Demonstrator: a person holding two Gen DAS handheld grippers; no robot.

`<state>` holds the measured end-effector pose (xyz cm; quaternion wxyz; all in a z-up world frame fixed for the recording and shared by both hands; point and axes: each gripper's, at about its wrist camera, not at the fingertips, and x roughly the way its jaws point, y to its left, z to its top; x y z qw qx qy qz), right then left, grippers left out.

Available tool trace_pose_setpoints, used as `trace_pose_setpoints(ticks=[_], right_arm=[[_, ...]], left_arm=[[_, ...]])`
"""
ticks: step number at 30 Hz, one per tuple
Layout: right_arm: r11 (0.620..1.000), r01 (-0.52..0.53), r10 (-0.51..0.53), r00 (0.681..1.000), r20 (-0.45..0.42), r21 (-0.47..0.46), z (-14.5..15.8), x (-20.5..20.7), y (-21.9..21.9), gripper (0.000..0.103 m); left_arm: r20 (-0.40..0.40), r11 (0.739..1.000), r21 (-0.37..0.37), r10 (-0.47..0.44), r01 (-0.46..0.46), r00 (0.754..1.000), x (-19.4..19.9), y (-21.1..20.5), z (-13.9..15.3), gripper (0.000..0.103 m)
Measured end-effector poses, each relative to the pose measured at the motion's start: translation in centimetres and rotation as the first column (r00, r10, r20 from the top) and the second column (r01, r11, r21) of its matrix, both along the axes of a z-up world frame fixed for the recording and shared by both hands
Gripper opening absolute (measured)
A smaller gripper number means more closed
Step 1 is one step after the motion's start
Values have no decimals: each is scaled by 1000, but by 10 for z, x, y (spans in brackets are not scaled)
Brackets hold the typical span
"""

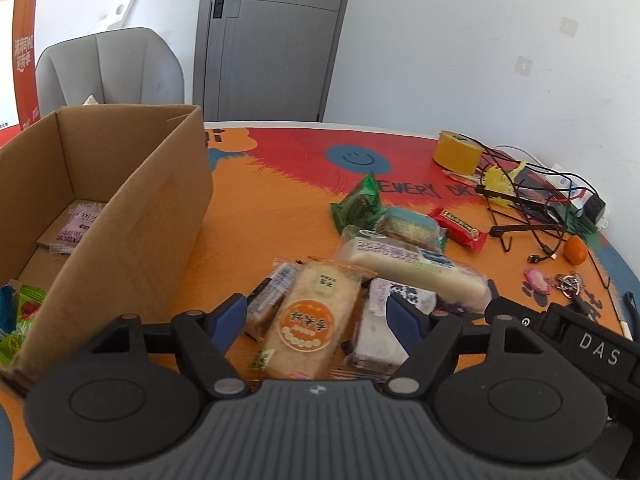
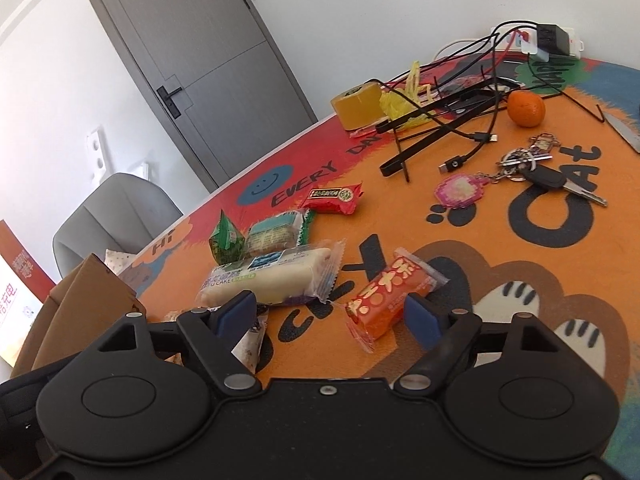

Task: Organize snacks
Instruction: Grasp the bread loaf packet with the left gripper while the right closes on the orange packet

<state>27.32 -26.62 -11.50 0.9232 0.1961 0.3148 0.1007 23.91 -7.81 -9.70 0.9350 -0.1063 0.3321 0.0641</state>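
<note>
I find the left gripper (image 1: 318,314) spread wide over a pale orange-labelled cake packet (image 1: 310,322), beside the brown cardboard box (image 1: 132,236) wall; the right gripper (image 2: 334,316) gapes beside an orange wrapped bar (image 2: 386,300).

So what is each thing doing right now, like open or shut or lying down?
Cardboard box: open on top, a few snacks inside.
Left tongs: open, over the beige cake packet.
Right tongs: open, at the orange packet.
White cake roll: sealed, lying flat.
Door: shut.
</note>
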Motion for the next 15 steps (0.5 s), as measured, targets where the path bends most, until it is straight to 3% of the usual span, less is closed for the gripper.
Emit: trace_pose_setpoints(ticks=[6, 8, 10, 11, 15], right_arm=[[1000, 5, -6, 1000, -23, -31, -5, 10, 9, 73], [998, 12, -13, 1000, -12, -58, -6, 8, 11, 64], [997, 22, -23, 1000, -10, -77, -7, 6, 10, 45], [997, 27, -28, 1000, -11, -76, -7, 6, 8, 41], [999, 12, -12, 1000, -16, -35, -9, 1, -3, 35]], left_arm=[[-26, 1000, 10, 17, -17, 1000, 4, 5, -9, 74], [-34, 1000, -2, 18, -18, 999, 5, 7, -12, 72], [-40, 1000, -9, 20, -20, 999, 5, 8, -13, 68], [-41, 1000, -14, 22, -22, 999, 5, 8, -14, 67], [-53, 999, -47, 17, -20, 998, 3, 10, -16, 50]])
